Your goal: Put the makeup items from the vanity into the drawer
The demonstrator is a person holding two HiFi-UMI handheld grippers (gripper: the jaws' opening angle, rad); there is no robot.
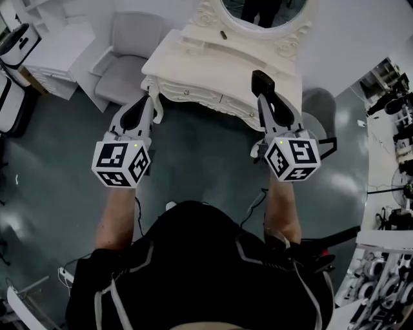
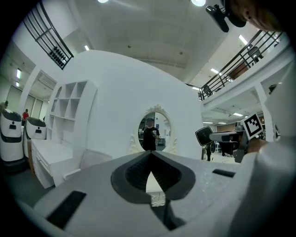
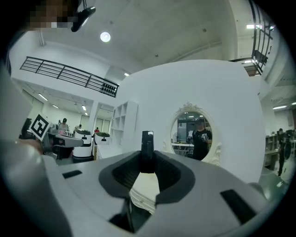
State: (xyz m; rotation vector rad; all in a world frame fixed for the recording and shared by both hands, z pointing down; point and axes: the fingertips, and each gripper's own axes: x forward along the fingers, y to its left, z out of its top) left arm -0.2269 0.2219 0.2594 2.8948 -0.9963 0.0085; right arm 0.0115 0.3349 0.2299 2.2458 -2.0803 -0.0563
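Note:
The white vanity (image 1: 193,55) with its oval mirror (image 1: 261,11) stands ahead of me. Its front drawers (image 1: 193,95) look closed. A small dark item (image 1: 222,34) lies on the top near the mirror. My right gripper (image 1: 261,91) hangs above the vanity's right front, shut on a slim black makeup item (image 1: 260,81) that sticks up past the fingertips. In the right gripper view the black makeup item (image 3: 147,155) stands upright in my right gripper (image 3: 147,163). My left gripper (image 1: 155,108) is shut and empty at the vanity's left front corner. The left gripper view shows my left gripper (image 2: 150,156) with its pads touching.
A grey-white armchair (image 1: 126,61) sits left of the vanity, with a white cabinet (image 1: 55,55) beyond it. A round grey stool (image 1: 321,103) is on the right. Cluttered white benches (image 1: 387,148) line the right edge. The floor (image 1: 206,161) is dark grey.

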